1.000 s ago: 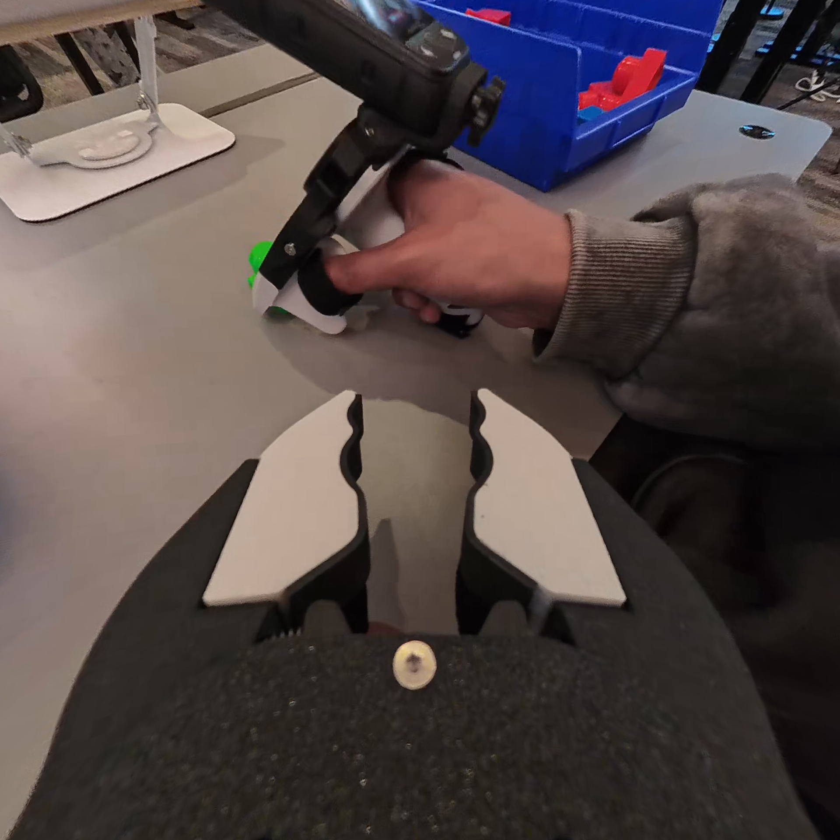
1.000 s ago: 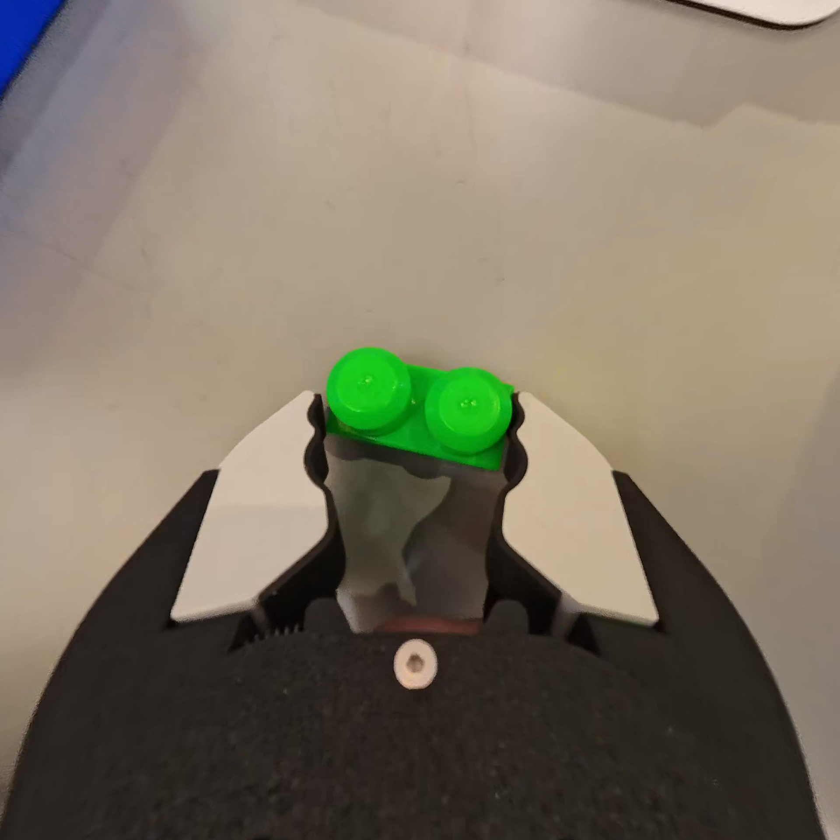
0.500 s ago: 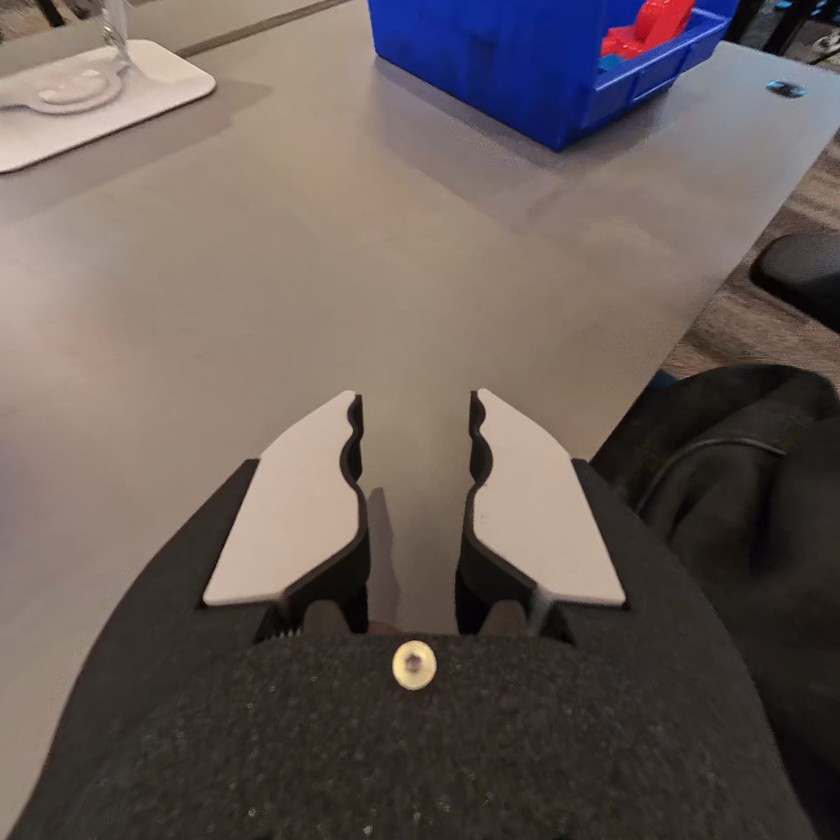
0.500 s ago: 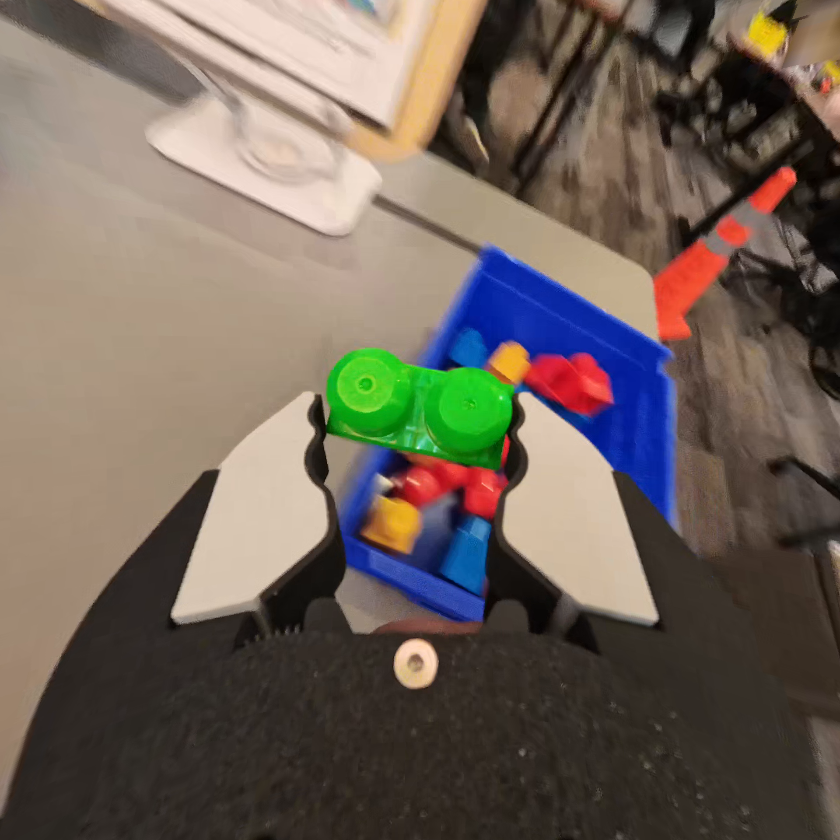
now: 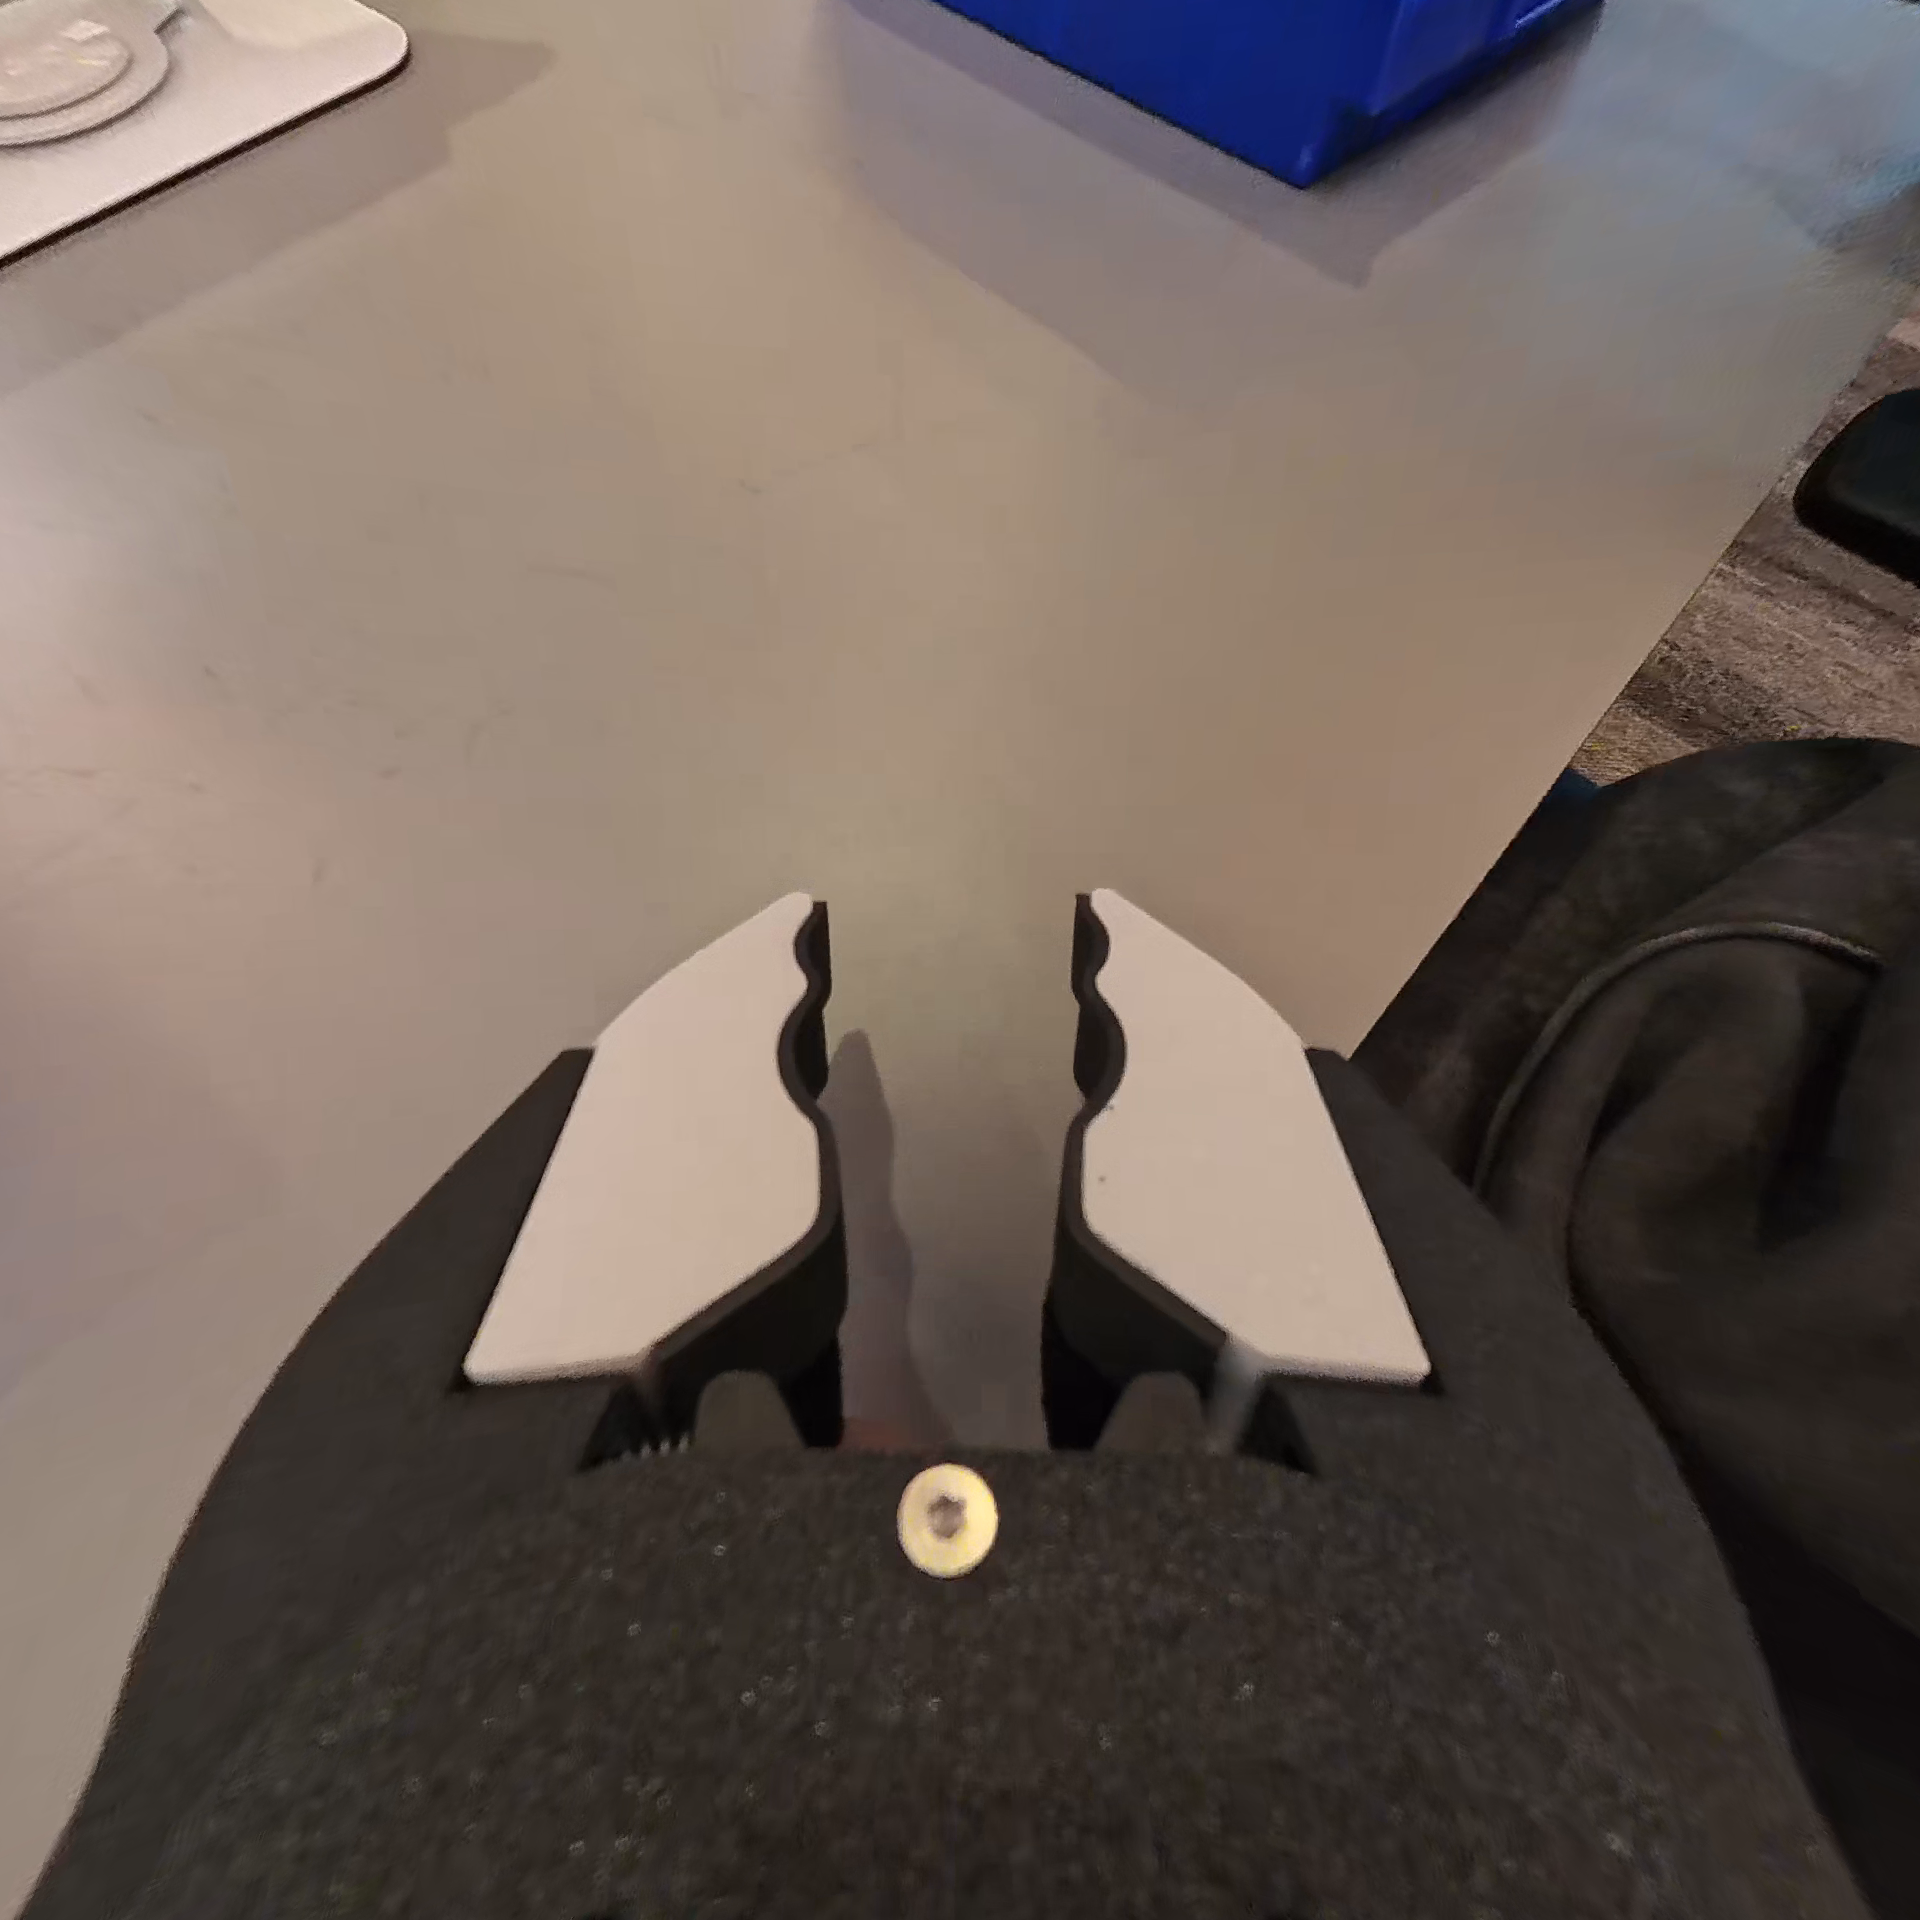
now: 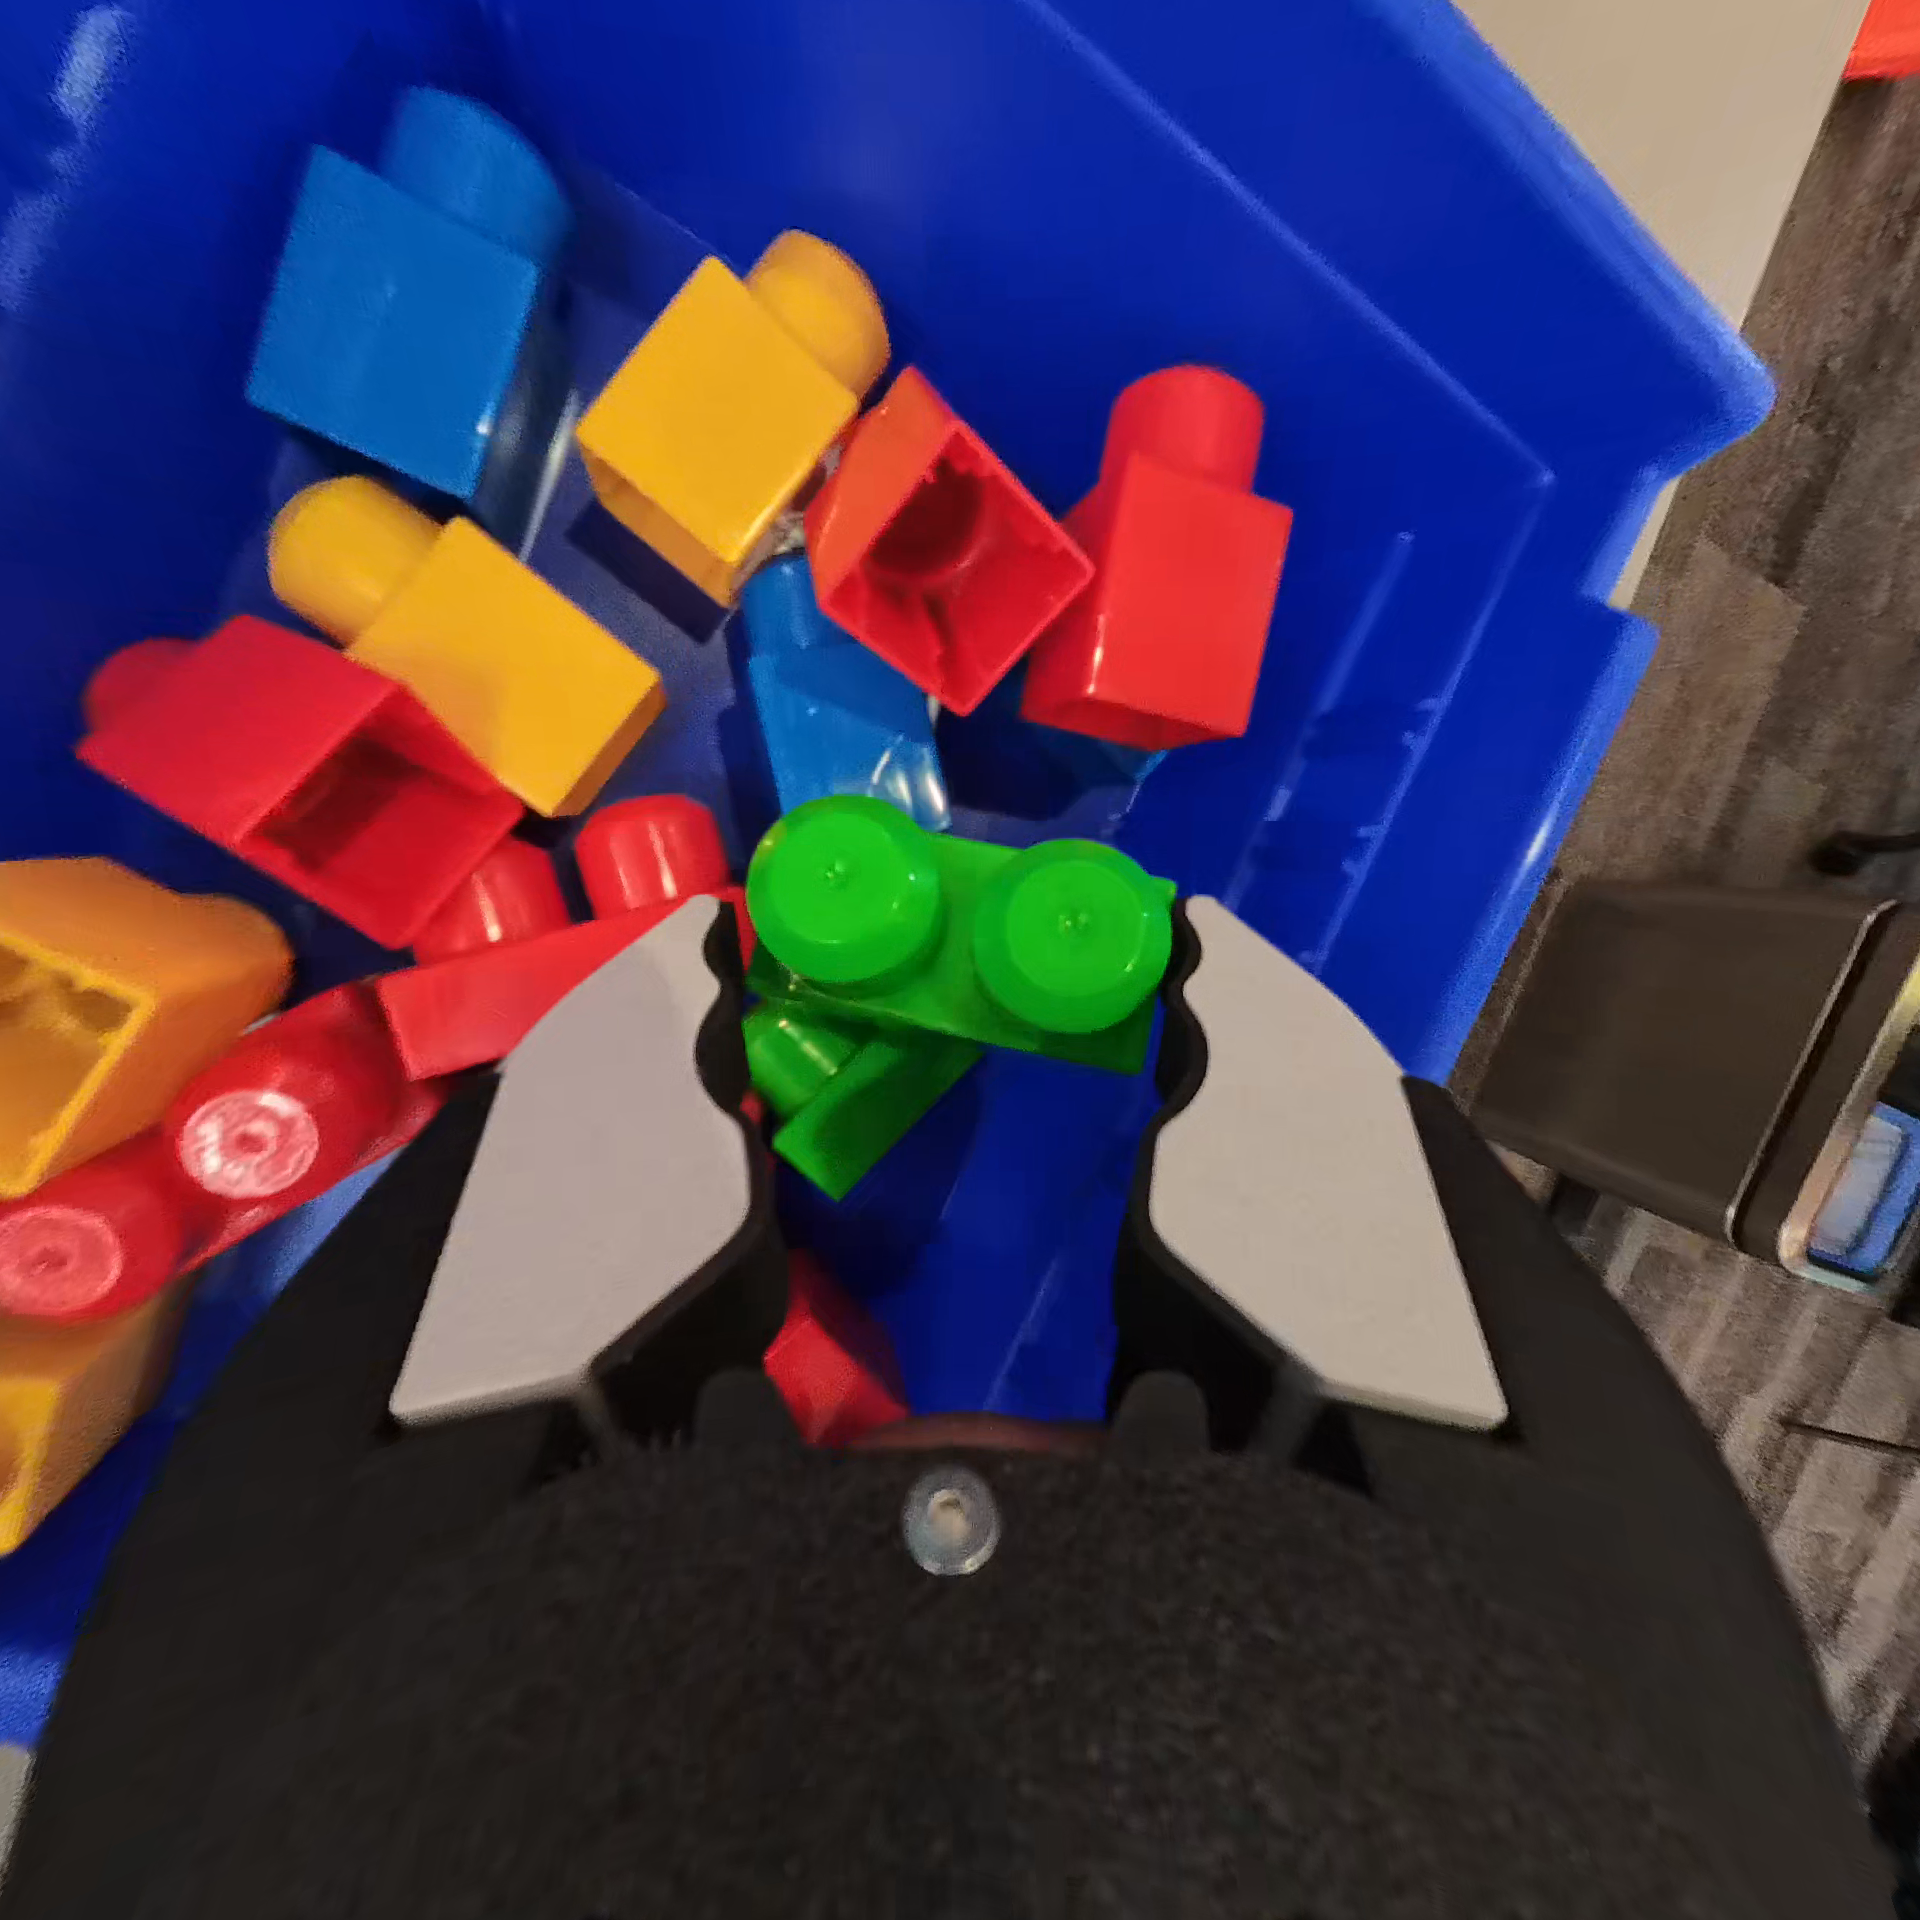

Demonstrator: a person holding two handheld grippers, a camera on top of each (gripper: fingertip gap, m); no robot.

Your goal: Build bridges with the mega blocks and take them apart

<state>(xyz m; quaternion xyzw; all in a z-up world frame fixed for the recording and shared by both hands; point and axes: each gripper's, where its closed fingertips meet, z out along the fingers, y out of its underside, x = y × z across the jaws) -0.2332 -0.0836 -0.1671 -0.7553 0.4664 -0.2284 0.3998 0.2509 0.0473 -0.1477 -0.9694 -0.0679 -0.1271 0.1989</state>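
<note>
Your blue bin [image 6: 1299,343] holds loose mega blocks: about six red, four yellow, two blue, one green. Your right gripper [image 6: 961,935] clamps a two-stud green block [image 6: 956,935] above them. Your left gripper [image 5: 951,914] hangs parted, empty, over the grey table [image 5: 727,520].

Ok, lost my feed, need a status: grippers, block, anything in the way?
Right gripper shut on green block, above blue bin of blocks. Left gripper open, empty, over grey table. Nothing in the way.
</note>
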